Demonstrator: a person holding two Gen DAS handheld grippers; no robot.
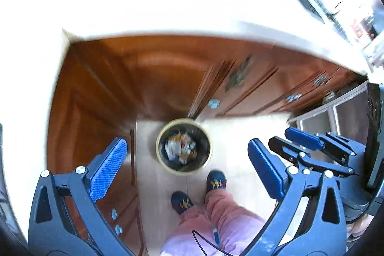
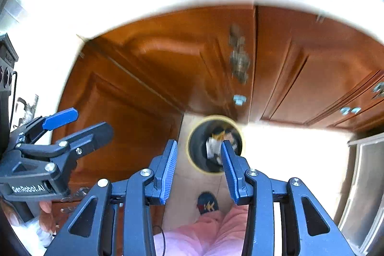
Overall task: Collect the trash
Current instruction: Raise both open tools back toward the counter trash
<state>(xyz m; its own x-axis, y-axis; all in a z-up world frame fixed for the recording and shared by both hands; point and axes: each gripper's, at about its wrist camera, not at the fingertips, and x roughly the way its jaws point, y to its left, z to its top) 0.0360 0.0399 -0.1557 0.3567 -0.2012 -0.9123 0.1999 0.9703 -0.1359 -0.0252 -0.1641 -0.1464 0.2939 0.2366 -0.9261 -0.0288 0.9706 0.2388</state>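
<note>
Looking steeply down from both wrist cams. Round black trash bin w/ gold rim (image 1: 183, 145) on pale floor beside brown wood cabinets (image 1: 148, 78), crumpled paper scraps (image 1: 180, 148) inside. Left gripper (image 1: 187, 164) spread wide, nothing between. Right gripper (image 2: 199, 161) part-open, empty. Pink trousers, dark slippers (image 1: 216, 180) below.

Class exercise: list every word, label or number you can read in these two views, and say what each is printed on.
"GenRobot.AI": white lettering on the body of the left gripper, in the right wrist view.
Slippers: yellow zigzag mark, no readable letters.
Scraps in the trash bin: print too blurred to read.
</note>
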